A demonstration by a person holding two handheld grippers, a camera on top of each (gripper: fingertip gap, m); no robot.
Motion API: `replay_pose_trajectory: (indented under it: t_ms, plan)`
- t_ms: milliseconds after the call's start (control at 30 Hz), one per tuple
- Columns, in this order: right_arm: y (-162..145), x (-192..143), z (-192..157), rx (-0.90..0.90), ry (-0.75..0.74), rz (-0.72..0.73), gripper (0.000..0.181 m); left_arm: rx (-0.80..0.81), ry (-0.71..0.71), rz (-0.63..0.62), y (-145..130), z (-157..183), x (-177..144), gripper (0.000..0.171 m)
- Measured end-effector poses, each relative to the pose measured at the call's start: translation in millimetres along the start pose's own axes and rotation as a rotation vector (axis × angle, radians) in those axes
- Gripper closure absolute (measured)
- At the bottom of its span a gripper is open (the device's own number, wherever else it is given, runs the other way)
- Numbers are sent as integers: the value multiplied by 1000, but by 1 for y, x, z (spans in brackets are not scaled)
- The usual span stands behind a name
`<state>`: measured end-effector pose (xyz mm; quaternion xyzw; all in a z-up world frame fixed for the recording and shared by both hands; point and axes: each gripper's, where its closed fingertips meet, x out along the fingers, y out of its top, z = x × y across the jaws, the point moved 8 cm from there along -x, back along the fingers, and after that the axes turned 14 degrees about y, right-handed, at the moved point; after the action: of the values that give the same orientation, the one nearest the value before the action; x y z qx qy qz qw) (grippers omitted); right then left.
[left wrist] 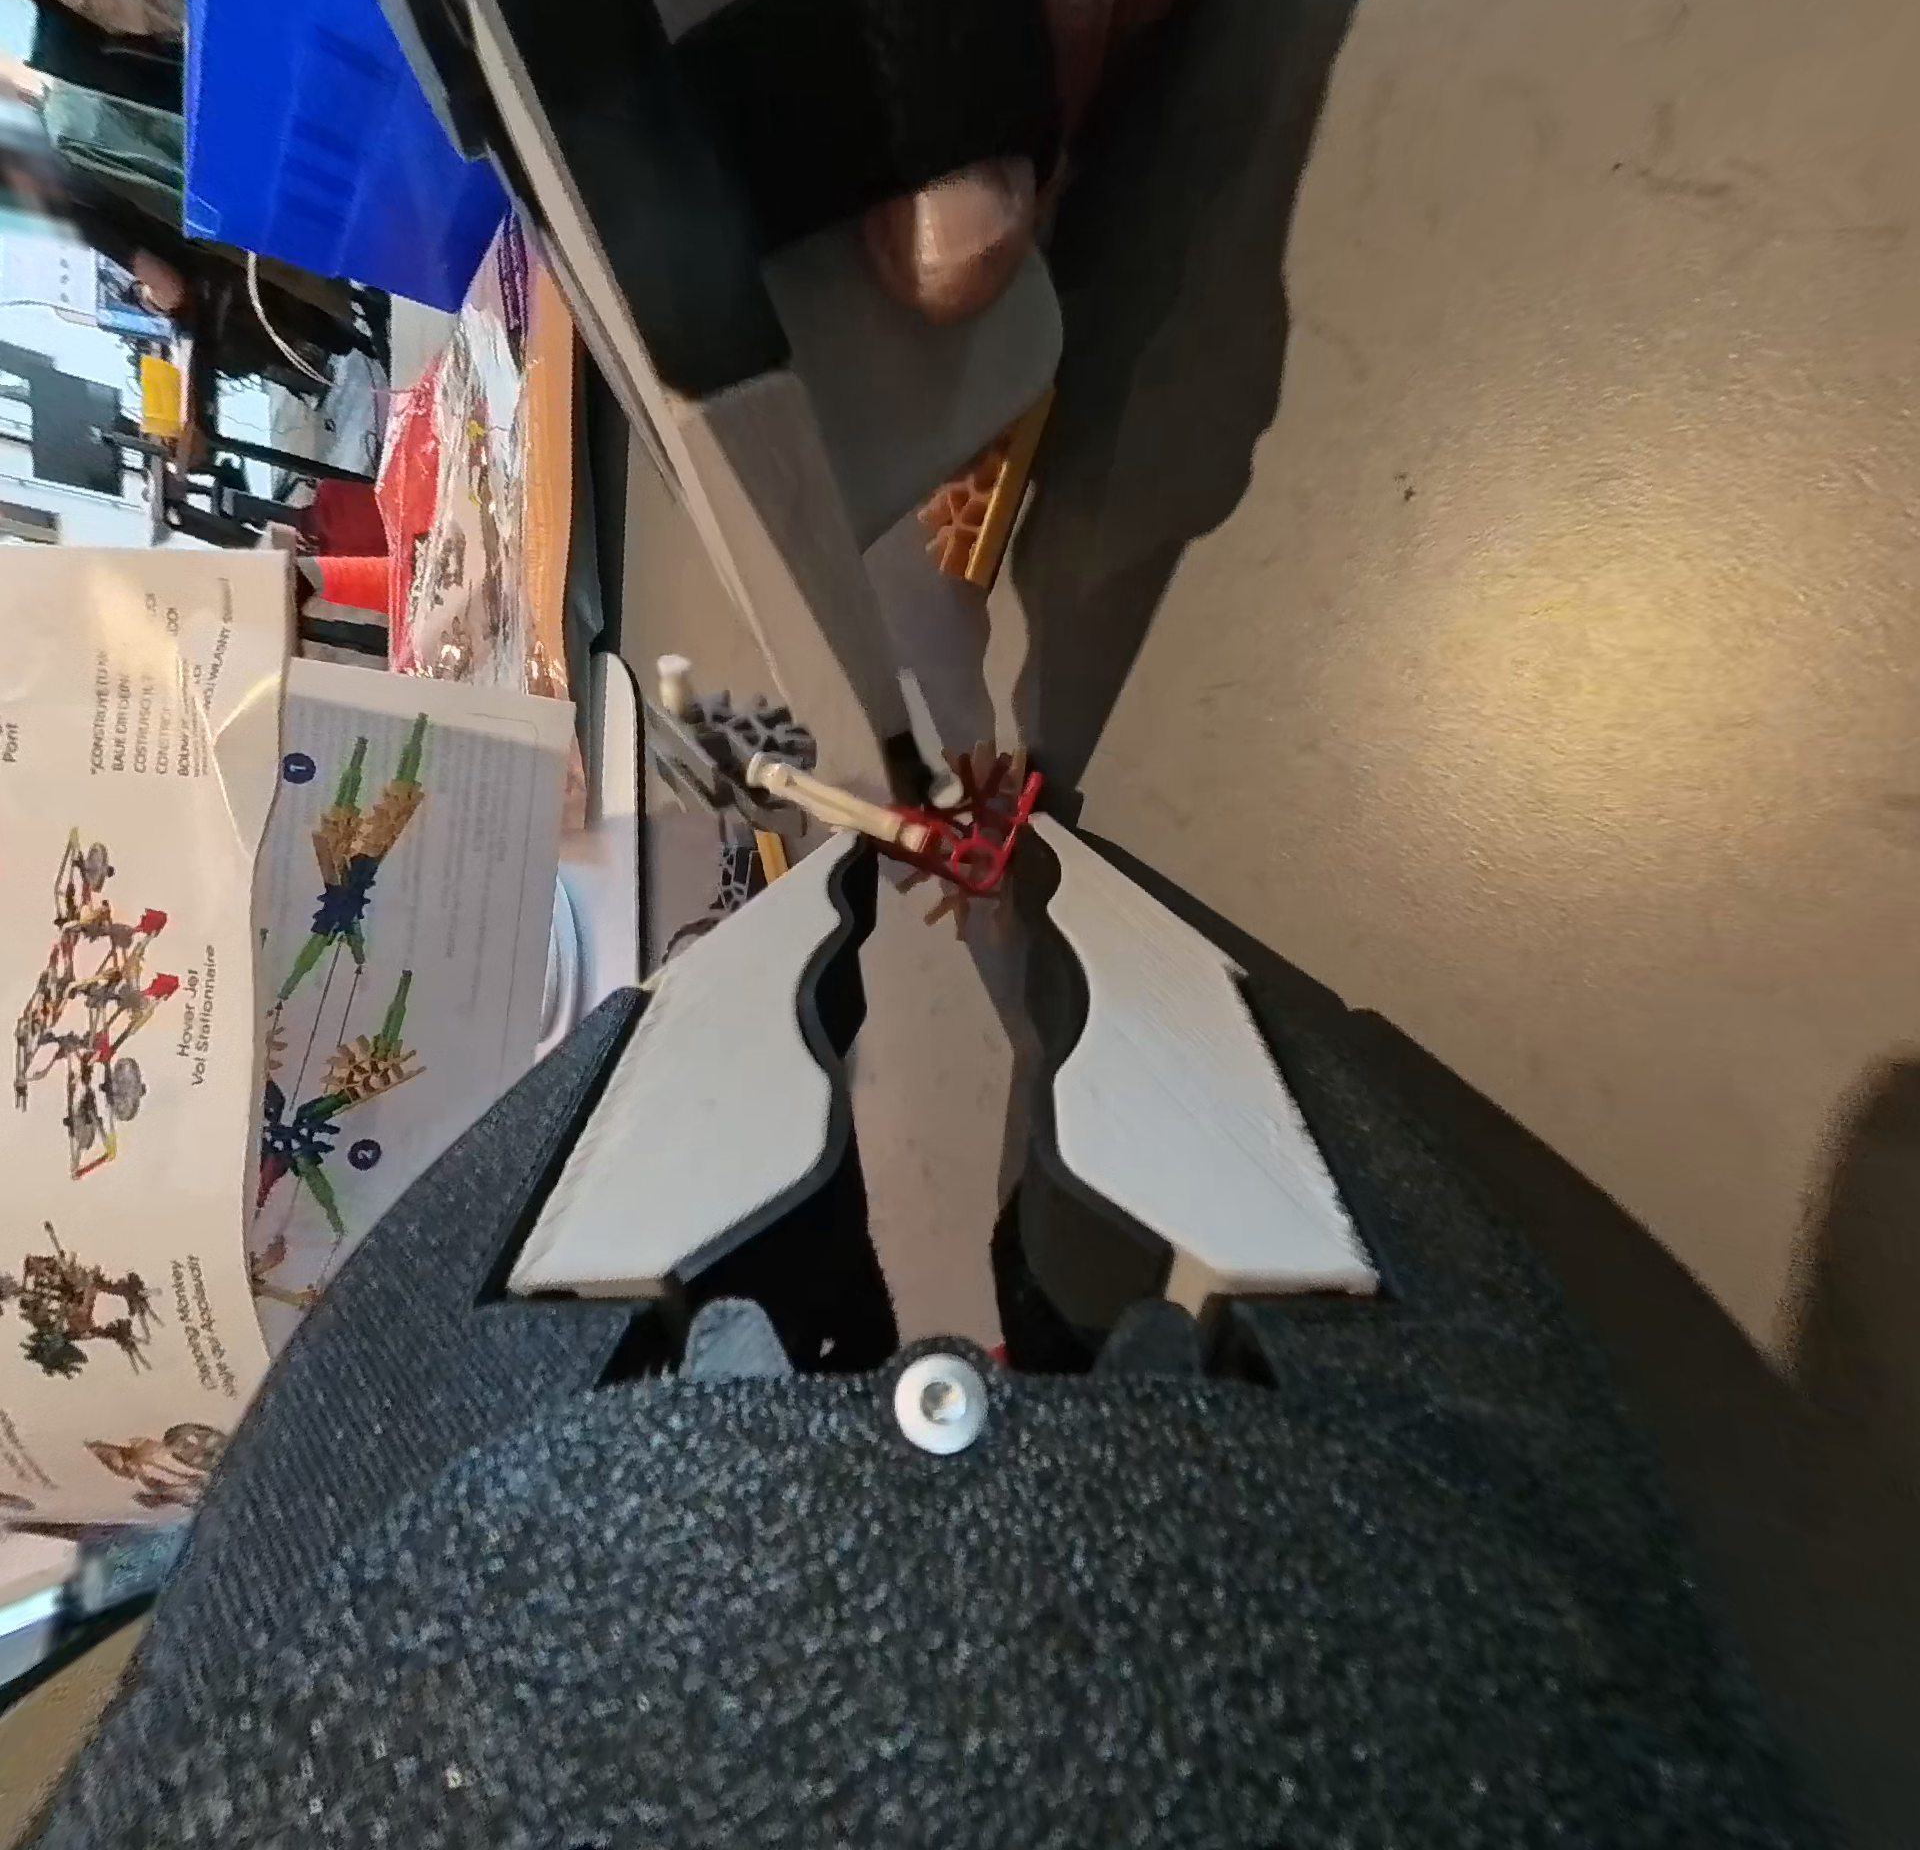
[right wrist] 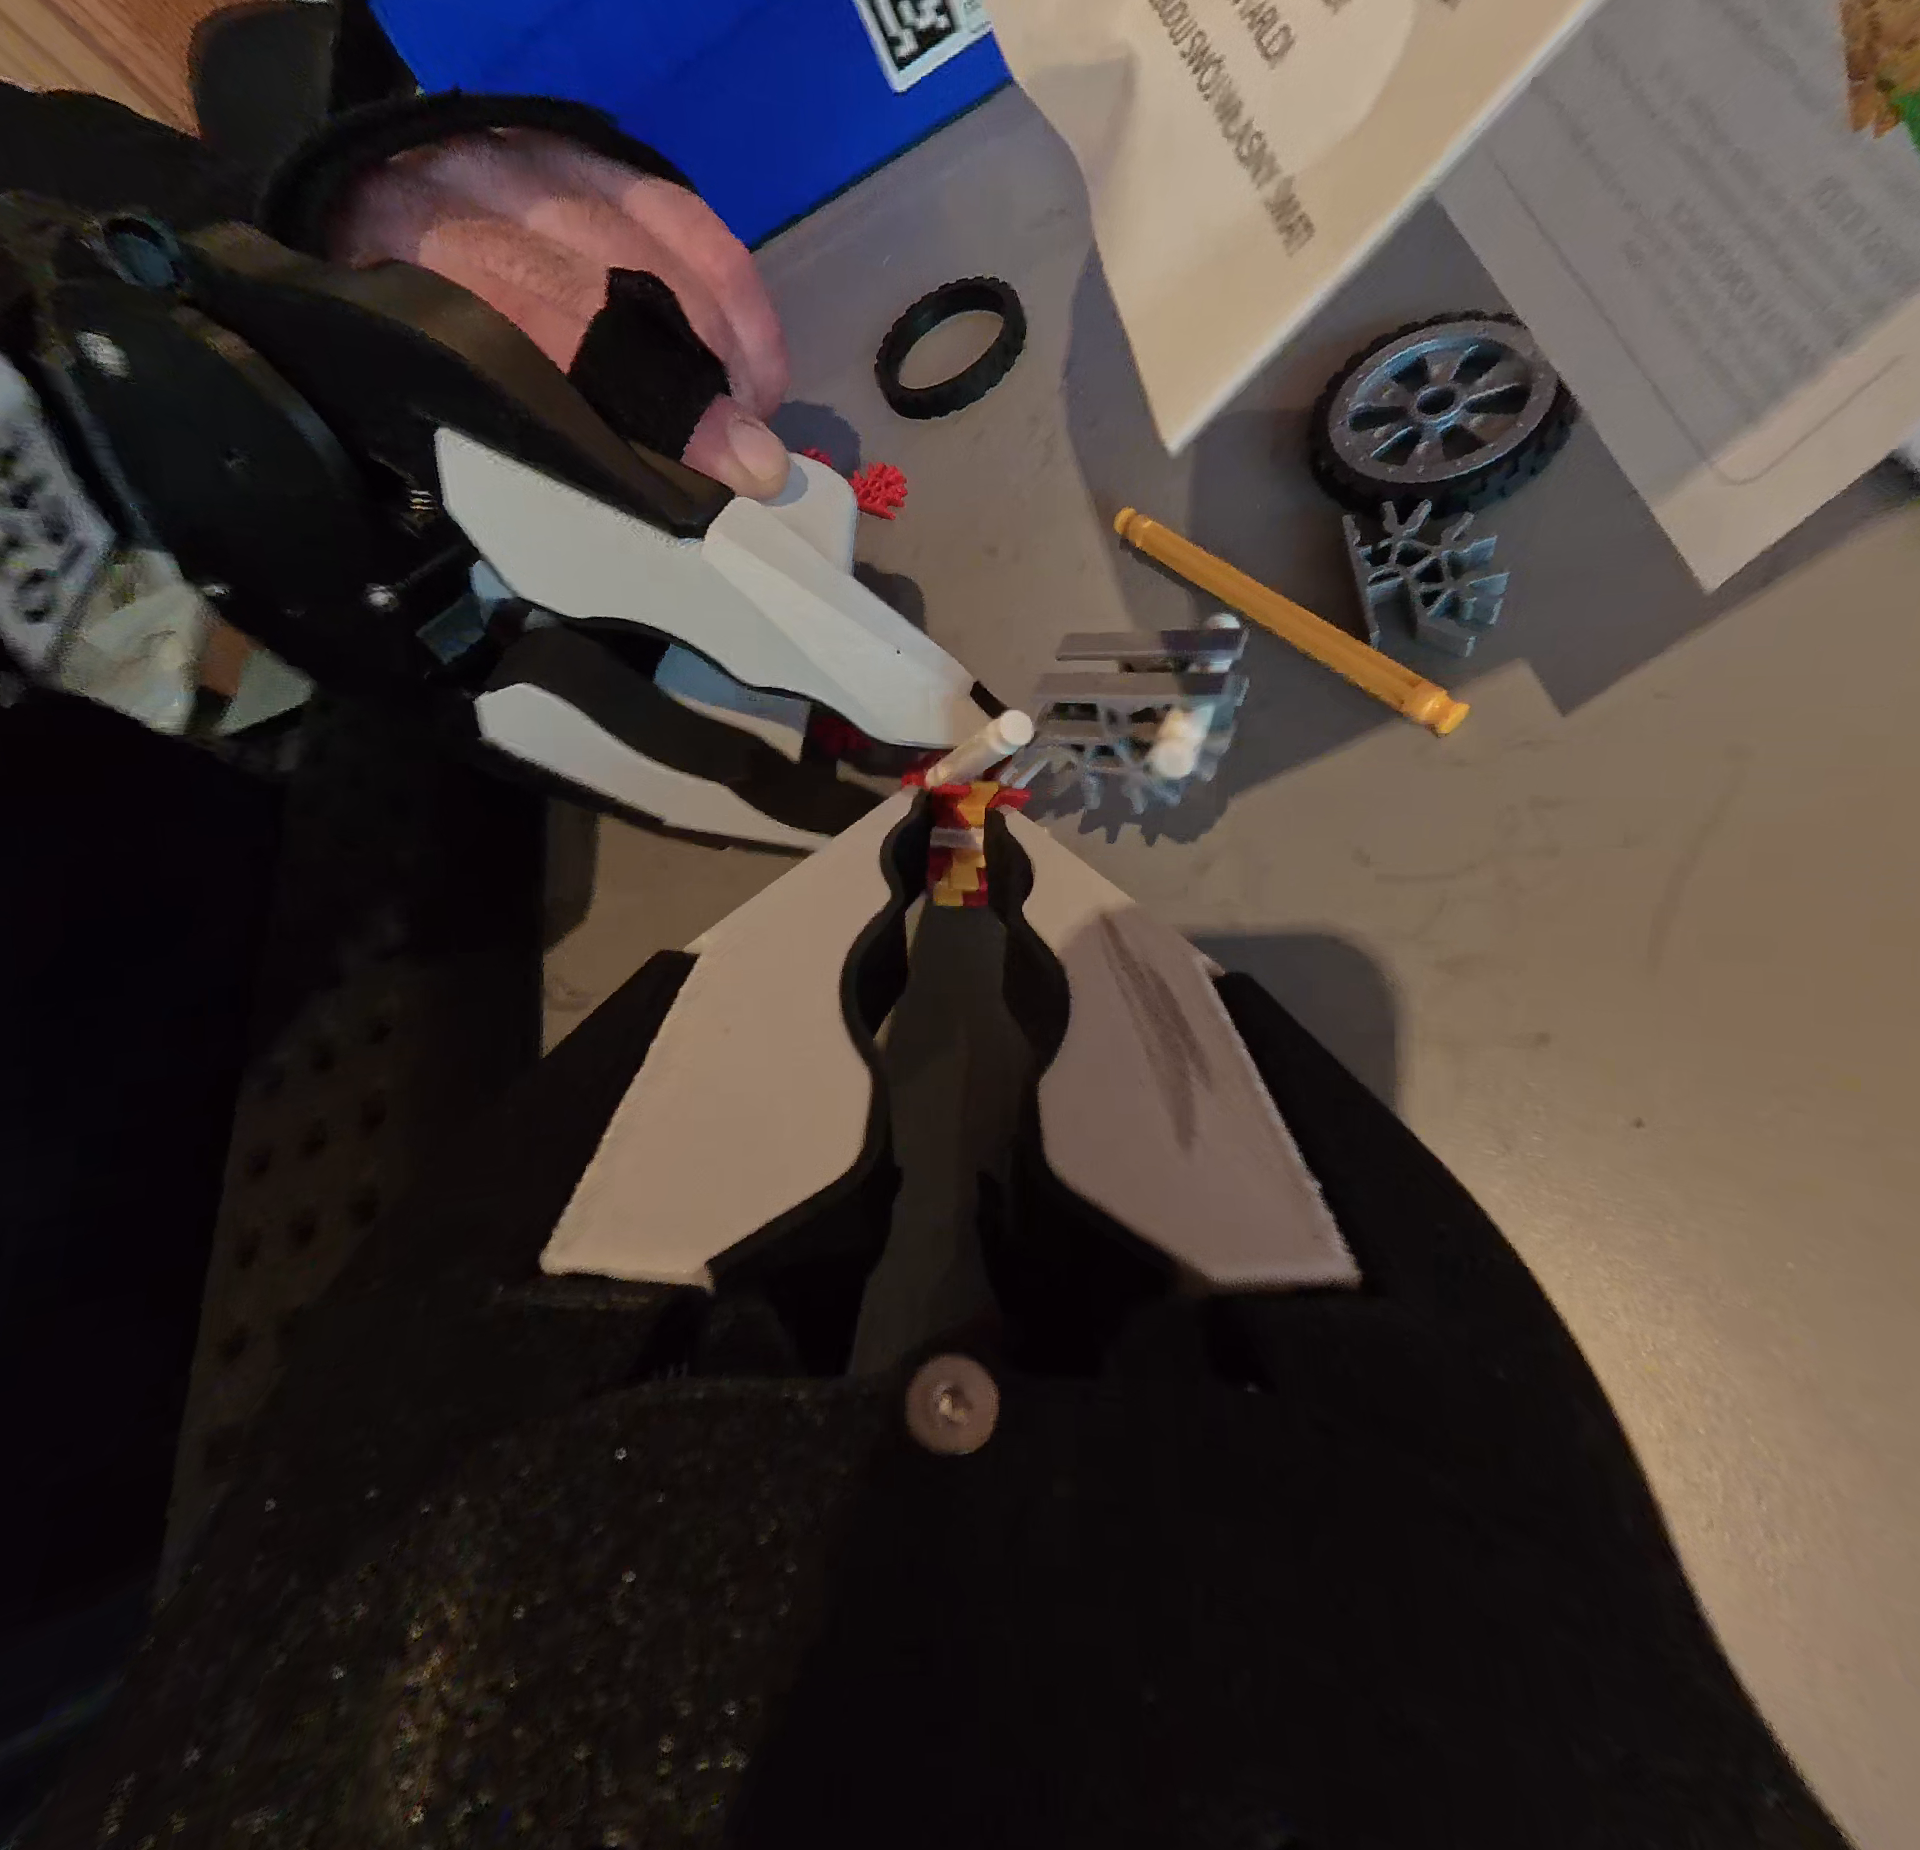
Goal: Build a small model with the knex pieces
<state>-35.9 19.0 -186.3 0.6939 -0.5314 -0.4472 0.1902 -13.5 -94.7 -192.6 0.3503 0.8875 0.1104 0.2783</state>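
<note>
My right gripper (right wrist: 964, 815) is shut on a small stack of red and yellow connectors (right wrist: 961, 865), held above the grey table (right wrist: 1558, 969). A white rod (right wrist: 982, 748) sticks out of the stack's front red connector (left wrist: 982, 844). In the left wrist view the right gripper's fingers (left wrist: 914, 418) come down from above, a thumb resting on one, with the yellow connector (left wrist: 977, 512) between them. My left gripper (left wrist: 951, 834) is partly open, one tip on each side of the red connector and close to it. The white rod (left wrist: 831, 801) passes its left tip.
Just beyond lie a grey connector assembly with white rods (right wrist: 1132, 740), a yellow rod (right wrist: 1288, 621), a grey connector (right wrist: 1423, 585), a grey wheel (right wrist: 1444, 429), a black tyre (right wrist: 951, 361) and red connectors (right wrist: 878, 486). Instruction sheets (right wrist: 1299, 138), a blue bin (right wrist: 665, 44) and a parts bag (left wrist: 468, 512) stand farther back. The tips of both grippers are at nearly the same place.
</note>
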Motion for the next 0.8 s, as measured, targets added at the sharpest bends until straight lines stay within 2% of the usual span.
replay_pose_trajectory:
  t_ms: [67, 100, 167, 233, 333, 467, 667, 800]
  plan:
    - [4, 6, 1, -28, -48, -13, 171, -24, -2, -16, 1, -2, 2, 148]
    - [3, 13, -2, -18, -26, -34, 161, -66, 21, 12, 5, -4, 5, 137]
    - [1, 14, -4, -23, -18, -63, 161, -111, 3, 18, 5, -6, 7, 132]
    - [0, 11, -5, -17, -8, -39, 160, -116, -9, 17, 5, -5, 5, 132]
    - [-2, 6, -9, -12, 9, -4, 144, -105, -24, 27, 3, -6, 6, 136]
    - [-3, 0, -17, -66, -22, 15, 157, -67, -7, 73, 8, -6, -4, 136]
    - [-11, -3, -26, -49, -49, 20, 153, -130, -86, 66, 1, -4, -15, 137]
    - [-20, -5, -32, -48, -96, -4, 148, -163, -76, 25, -1, -6, -19, 134]
